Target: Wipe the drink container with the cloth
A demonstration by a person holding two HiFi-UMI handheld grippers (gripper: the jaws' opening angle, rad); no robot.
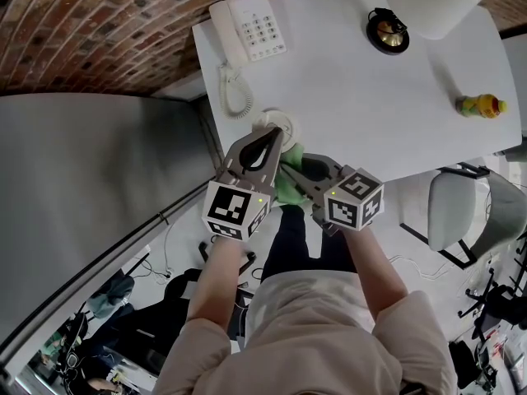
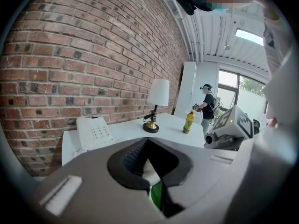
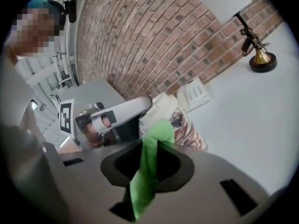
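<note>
A paper drink cup (image 1: 276,125) with a white lid and a patterned side hangs over the near edge of the white table (image 1: 370,97). My left gripper (image 1: 268,144) is shut on it, coming up from below. In the right gripper view the cup (image 3: 180,121) shows just past the jaws, with the left gripper's white finger against its side. A green cloth (image 1: 288,184) is pinched in my right gripper (image 1: 298,176). The cloth (image 3: 150,160) reaches up and touches the cup's side below the lid. In the left gripper view, the left gripper (image 2: 152,171) shows a bit of white and green between its jaws.
On the table stand a white telephone (image 1: 249,26), a lamp (image 1: 431,2) on a dark brass base (image 1: 387,31) and a yellow drink bottle (image 1: 482,105) at the far right. A chair (image 1: 461,208) stands right of me. A brick wall lies behind the table.
</note>
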